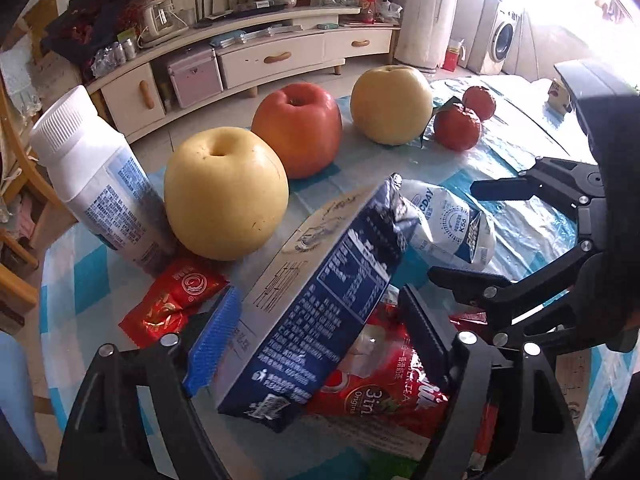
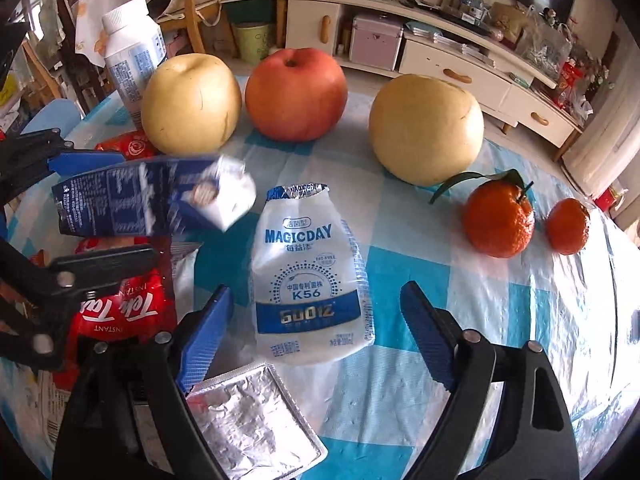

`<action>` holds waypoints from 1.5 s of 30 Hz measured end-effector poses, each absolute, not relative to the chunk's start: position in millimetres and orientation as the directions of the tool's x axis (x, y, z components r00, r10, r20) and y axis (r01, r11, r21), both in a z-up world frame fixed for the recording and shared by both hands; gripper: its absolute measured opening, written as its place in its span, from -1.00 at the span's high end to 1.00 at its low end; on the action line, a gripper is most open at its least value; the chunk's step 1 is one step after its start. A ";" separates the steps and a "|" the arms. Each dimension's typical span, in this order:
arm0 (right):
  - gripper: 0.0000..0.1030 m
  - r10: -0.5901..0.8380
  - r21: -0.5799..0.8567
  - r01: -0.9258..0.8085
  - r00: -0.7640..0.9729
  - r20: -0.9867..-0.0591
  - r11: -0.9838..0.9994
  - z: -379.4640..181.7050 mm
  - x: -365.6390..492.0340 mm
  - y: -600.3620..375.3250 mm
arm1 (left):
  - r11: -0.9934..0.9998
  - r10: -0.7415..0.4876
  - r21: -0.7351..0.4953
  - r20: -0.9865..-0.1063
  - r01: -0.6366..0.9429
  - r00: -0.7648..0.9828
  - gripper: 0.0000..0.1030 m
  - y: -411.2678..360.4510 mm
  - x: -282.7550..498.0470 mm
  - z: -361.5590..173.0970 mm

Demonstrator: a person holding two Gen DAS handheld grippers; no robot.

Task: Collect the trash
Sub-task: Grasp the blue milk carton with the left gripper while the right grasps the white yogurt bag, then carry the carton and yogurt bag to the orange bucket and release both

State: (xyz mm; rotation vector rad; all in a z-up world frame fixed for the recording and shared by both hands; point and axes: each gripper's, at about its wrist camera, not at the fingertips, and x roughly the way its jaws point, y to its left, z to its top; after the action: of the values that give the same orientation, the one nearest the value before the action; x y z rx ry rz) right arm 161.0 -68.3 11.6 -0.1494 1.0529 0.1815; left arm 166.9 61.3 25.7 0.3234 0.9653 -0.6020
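A dark blue milk carton (image 1: 320, 280) lies tilted between the fingers of my left gripper (image 1: 320, 328). The blue left pad (image 1: 216, 340) touches its side, while the right finger (image 1: 424, 332) stands a little off it. The carton (image 2: 120, 200) looks blurred in the right wrist view, above a red Instant packet (image 2: 120, 312). My right gripper (image 2: 316, 336) is open over a white MagicDay pouch (image 2: 308, 272), one finger on each side and neither touching. A foil tray (image 2: 252, 420) lies just below it. A small red wrapper (image 1: 172, 304) lies by the left fingers.
Two yellow pears (image 1: 226, 196) (image 1: 390, 104), a red apple (image 1: 298, 130) and two tangerines (image 1: 458, 126) stand in a row behind on the blue-checked cloth (image 2: 460, 300). A white bottle (image 1: 100, 184) stands far left. The table edge and a TV cabinet (image 1: 272, 56) lie beyond.
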 end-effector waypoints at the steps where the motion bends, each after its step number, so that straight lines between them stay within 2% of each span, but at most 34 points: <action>1: -0.48 0.078 -0.037 -0.220 0.490 -0.868 0.975 12.7 159.8 -68.4 | 0.794 -0.339 -0.014 -0.840 0.608 0.424 -0.35 61.0 167.0 26.2; 3: -0.17 0.085 -0.031 -0.233 0.472 -0.877 0.972 8.8 162.0 -67.4 | 0.812 -0.324 -0.007 -0.838 0.584 0.440 -0.12 61.5 169.4 27.7; 6: -0.17 0.089 -0.030 -0.237 0.476 -0.875 0.971 8.2 159.9 -67.3 | 0.831 -0.299 0.005 -0.840 0.556 0.453 -0.01 63.5 170.9 28.3; 19: -0.16 0.168 -0.018 -0.359 0.480 -0.861 0.933 29.5 127.4 -26.7 | 0.898 -0.276 -0.049 -0.837 0.437 0.472 0.14 99.5 116.9 34.7; 28: -0.16 0.212 -0.020 -0.474 0.431 -0.877 0.880 39.6 92.0 10.1 | 0.928 -0.316 -0.163 -0.820 0.336 0.477 0.16 134.3 61.6 37.1; 31: -0.16 0.207 -0.038 -0.492 0.433 -0.877 0.870 43.5 81.6 17.3 | 0.937 -0.324 -0.196 -0.802 0.290 0.502 0.22 144.6 48.4 42.0; 35: -0.16 0.214 -0.034 -0.477 0.455 -0.864 0.878 54.8 73.8 18.7 | 0.939 -0.341 -0.264 -0.777 0.219 0.528 0.29 162.5 33.4 44.4; 45: -0.17 0.171 -0.078 -0.433 0.507 -0.845 0.898 74.1 48.0 20.6 | 0.924 -0.367 -0.355 -0.724 0.141 0.584 0.30 194.3 13.7 44.1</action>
State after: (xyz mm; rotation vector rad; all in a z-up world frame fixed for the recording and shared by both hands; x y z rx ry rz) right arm 48.0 20.6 74.1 -0.2964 0.9748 0.3707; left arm 13.7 194.3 44.1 -0.2723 0.9013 -0.3010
